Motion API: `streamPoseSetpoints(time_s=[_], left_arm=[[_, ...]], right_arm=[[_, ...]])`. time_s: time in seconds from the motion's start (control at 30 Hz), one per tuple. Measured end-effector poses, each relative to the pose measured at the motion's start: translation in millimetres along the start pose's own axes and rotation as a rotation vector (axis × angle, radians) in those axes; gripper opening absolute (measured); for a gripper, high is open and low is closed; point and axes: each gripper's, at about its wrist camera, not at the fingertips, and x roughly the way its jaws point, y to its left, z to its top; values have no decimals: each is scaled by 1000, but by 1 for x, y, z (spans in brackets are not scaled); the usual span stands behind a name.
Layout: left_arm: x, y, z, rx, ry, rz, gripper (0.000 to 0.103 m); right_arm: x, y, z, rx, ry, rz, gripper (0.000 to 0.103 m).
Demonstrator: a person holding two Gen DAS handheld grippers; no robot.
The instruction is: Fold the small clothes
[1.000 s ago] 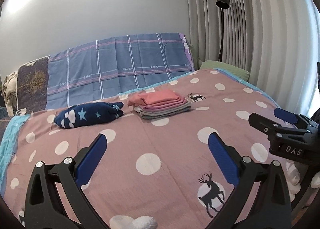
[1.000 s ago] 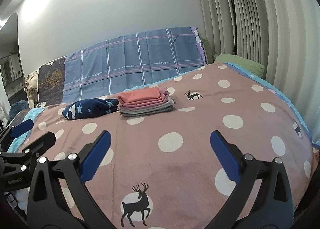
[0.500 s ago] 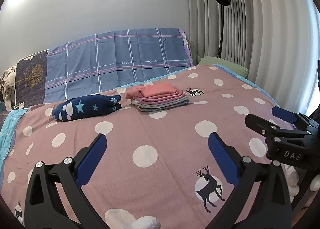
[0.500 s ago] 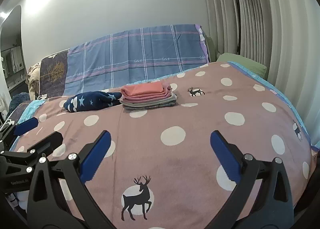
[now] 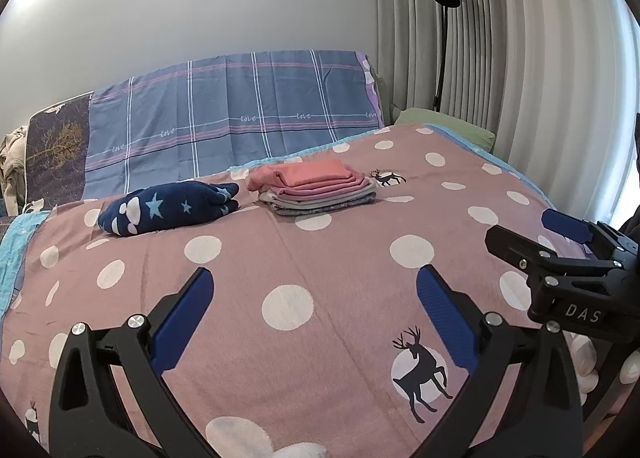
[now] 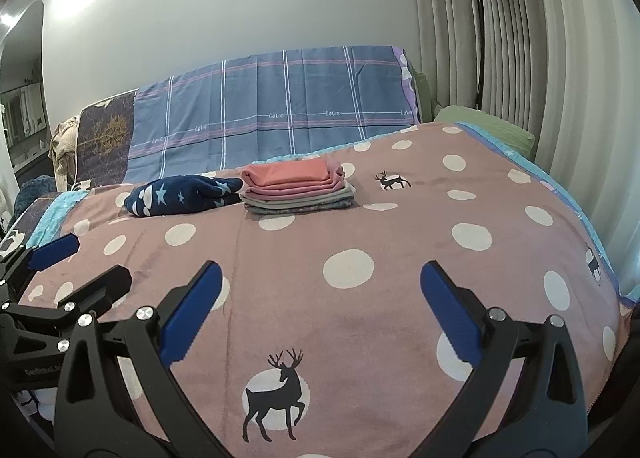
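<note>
Mauve fleece bedspread with white polka dots and black deer prints (image 5: 288, 258) covers the whole bed, its turquoise trim showing along both side edges. Toward the headboard end from the bedspread's middle sits a neat stack of folded pink and grey small clothes (image 5: 316, 188), and just beside it, on the stack's left, lies a rolled navy garment with white stars and paw prints (image 5: 168, 208). A blue plaid sheet (image 5: 240, 118) hangs behind them. Between the stack and both tools the bedspread lies bare and wide. The left gripper (image 5: 312, 318) and the right gripper (image 6: 320, 310) hover over the near part, jaws spread wide, holding nothing. Compared with a second ago, the stack and navy garment sit unchanged; both cameras have tilted slightly, showing more wall.
</note>
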Motion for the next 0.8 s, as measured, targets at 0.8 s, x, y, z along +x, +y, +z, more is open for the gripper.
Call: streamPoseSetpoints(time_s=[0.8], left_arm=[[18,4,-10,-4,45,3,102]], right_arm=[[23,3,-6,-3,51,7,101]])
